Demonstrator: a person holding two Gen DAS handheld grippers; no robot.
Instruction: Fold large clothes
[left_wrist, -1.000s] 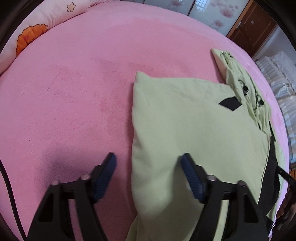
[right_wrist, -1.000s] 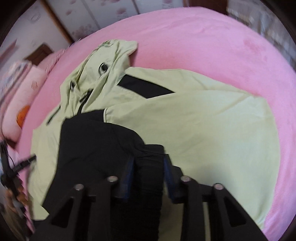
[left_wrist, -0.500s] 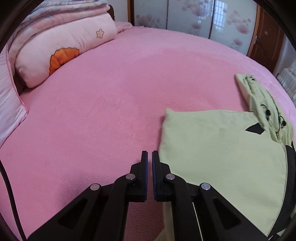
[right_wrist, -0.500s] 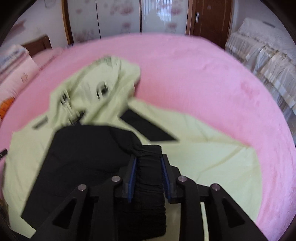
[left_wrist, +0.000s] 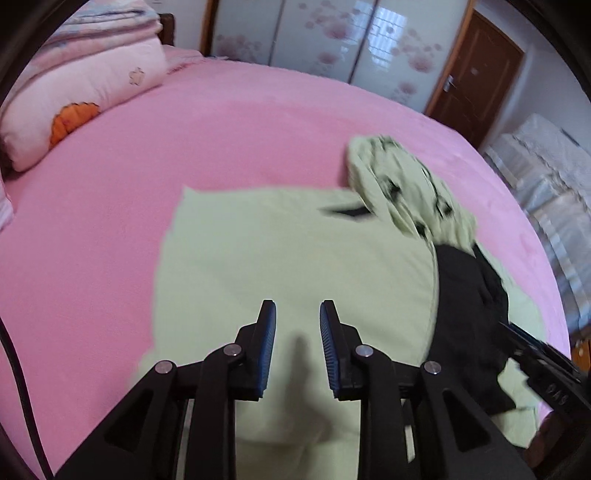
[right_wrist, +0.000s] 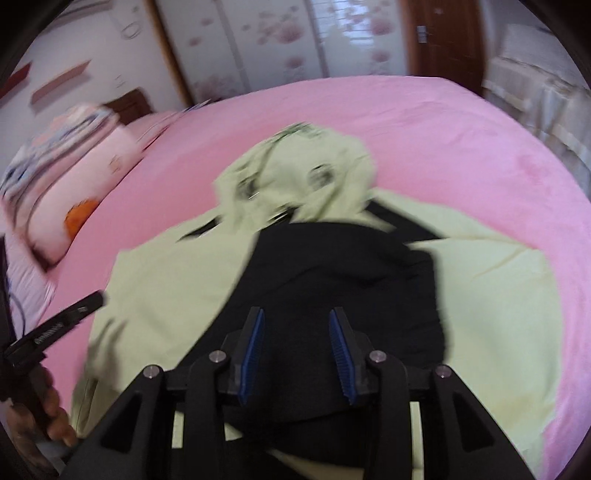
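Observation:
A pale green hooded garment (left_wrist: 277, 251) lies spread on the pink bed (left_wrist: 92, 221), its printed hood (left_wrist: 399, 184) at the far end. A black sleeve (right_wrist: 332, 266) is folded across its middle. My left gripper (left_wrist: 297, 304) hovers over the flat green panel, its jaws opening with nothing between them. My right gripper (right_wrist: 296, 311) hangs above the black sleeve, its jaws also opening. The black cloth lies under and between the pads, which do not press on it. Each view shows the other gripper at its edge: the right gripper (left_wrist: 543, 362) and the left gripper (right_wrist: 62, 321), held by a hand (right_wrist: 44, 417).
A pink pillow with an orange print (left_wrist: 74, 99) and folded quilts sit at the bed's far left. Flowered sliding doors (left_wrist: 332, 40) and a brown door (left_wrist: 476, 70) stand behind. White-covered furniture (left_wrist: 546, 177) runs along the bed's right side.
The left gripper shut beside the garment's edge, then moved right over the green panel and parted again. The right gripper's jaws widened off the black cuff they were gripping, and both grippers drew back and up.

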